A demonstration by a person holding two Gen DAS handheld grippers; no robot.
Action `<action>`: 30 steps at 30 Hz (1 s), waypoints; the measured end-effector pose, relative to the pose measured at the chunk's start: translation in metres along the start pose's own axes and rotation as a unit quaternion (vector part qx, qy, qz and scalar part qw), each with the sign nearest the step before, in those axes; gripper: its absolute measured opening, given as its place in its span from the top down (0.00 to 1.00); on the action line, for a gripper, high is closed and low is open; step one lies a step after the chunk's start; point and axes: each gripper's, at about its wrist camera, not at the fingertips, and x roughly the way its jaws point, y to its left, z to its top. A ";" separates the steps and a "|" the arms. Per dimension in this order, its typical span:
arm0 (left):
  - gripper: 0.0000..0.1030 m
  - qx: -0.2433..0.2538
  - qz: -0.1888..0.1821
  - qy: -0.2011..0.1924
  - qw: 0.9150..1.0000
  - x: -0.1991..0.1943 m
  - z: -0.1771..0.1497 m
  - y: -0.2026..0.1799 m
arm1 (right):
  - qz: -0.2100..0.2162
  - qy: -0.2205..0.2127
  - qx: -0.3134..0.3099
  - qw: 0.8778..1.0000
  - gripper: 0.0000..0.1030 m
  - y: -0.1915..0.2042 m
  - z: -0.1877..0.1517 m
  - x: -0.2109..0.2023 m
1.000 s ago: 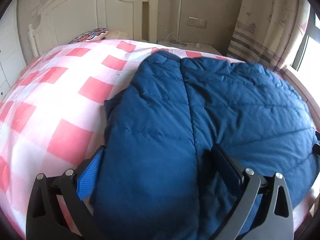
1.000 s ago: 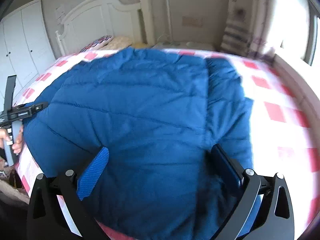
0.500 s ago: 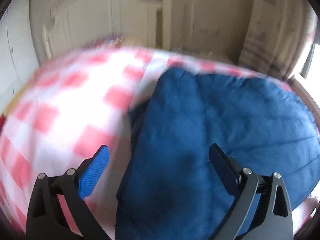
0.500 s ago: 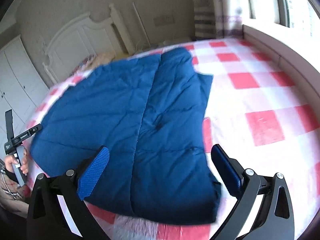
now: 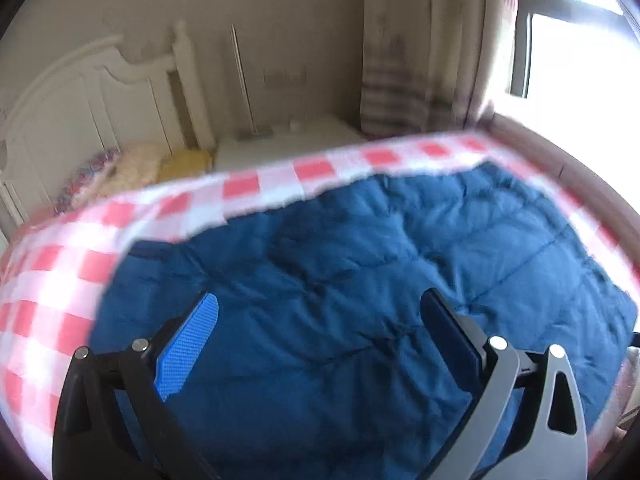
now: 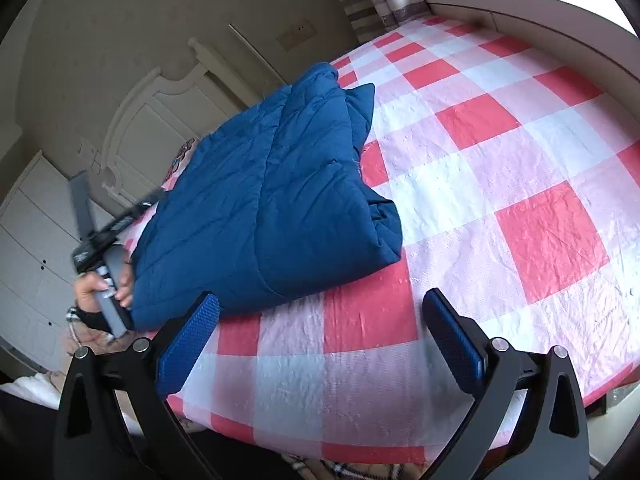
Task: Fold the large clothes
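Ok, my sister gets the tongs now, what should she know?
Left tongs: open, holding nothing, over the blue puffy jacket.
Right tongs: open, holding nothing, over the checked bed cover, beside the jacket.
Jacket: lies on the bed, already folded over into a thick bundle, its near end rounded.
Left hand is at the jacket's left edge.
Done: at least one fold.
Left: probably fold it again into a smaller bundle and press it flat.
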 end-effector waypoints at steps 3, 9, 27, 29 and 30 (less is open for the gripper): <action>0.02 -0.003 -0.011 0.020 1.000 0.020 -0.007 0.000 | 0.014 0.005 -0.001 1.000 0.04 0.006 0.006 0.011; 0.02 -0.024 -0.032 0.012 0.999 0.026 -0.015 0.009 | 0.038 0.019 -0.013 0.999 0.04 0.032 0.024 0.046; 0.02 -0.051 -0.067 0.029 0.996 0.036 -0.016 0.019 | 0.036 0.017 0.016 0.999 0.06 0.046 0.031 0.053; 0.02 -0.052 -0.069 0.030 0.996 0.036 -0.016 0.019 | 0.048 -0.001 0.046 0.998 0.06 0.042 0.043 0.064; 0.02 -0.053 -0.070 0.031 0.996 0.037 -0.017 0.020 | 0.047 -0.007 0.051 0.998 0.06 0.042 0.047 0.067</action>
